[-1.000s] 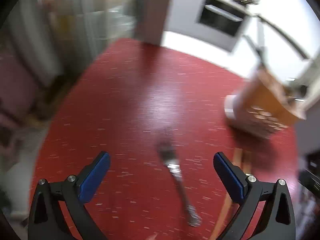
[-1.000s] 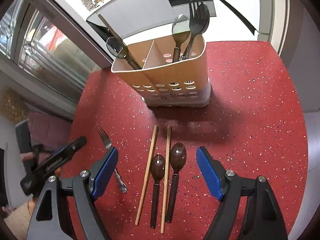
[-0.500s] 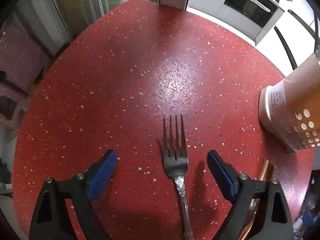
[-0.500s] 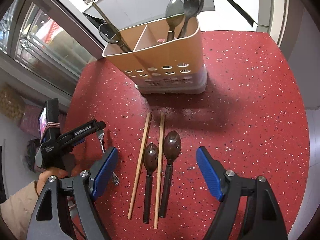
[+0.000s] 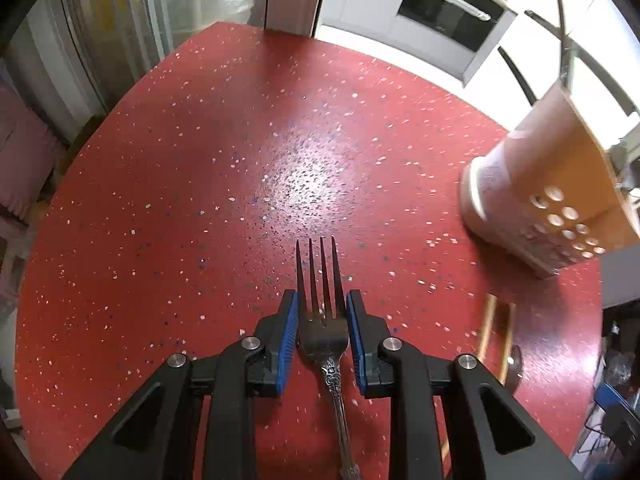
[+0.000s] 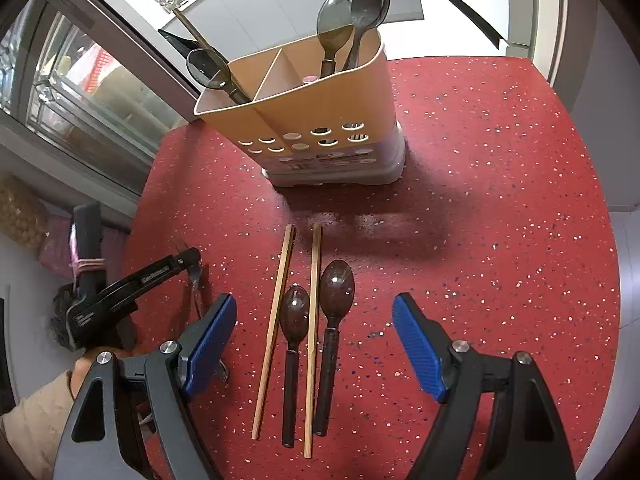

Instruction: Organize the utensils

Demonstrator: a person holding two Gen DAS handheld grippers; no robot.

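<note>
A silver fork (image 5: 334,376) lies on the red speckled table (image 5: 200,200), tines pointing away. My left gripper (image 5: 322,298) is shut on the fork's head, one blue pad against each side. The right wrist view shows that left gripper (image 6: 188,260) low at the left over the fork (image 6: 196,292). My right gripper (image 6: 314,308) hangs open above two wooden chopsticks (image 6: 278,320) and two dark spoons (image 6: 335,292) lying side by side. A tan divided utensil caddy (image 6: 316,120) stands beyond them and holds spoons, a fork and a chopstick.
The caddy (image 5: 560,184) stands to the right of the fork in the left wrist view, with chopstick tips (image 5: 486,332) near it. A person's sleeve (image 6: 32,420) and hand sit at the lower left. The table's rounded edge (image 5: 100,120) curves close on the left.
My left gripper has moved forward and down and shut on the fork's head; it was open half a second ago. The right gripper has drifted a little nearer the spoons and stays open.
</note>
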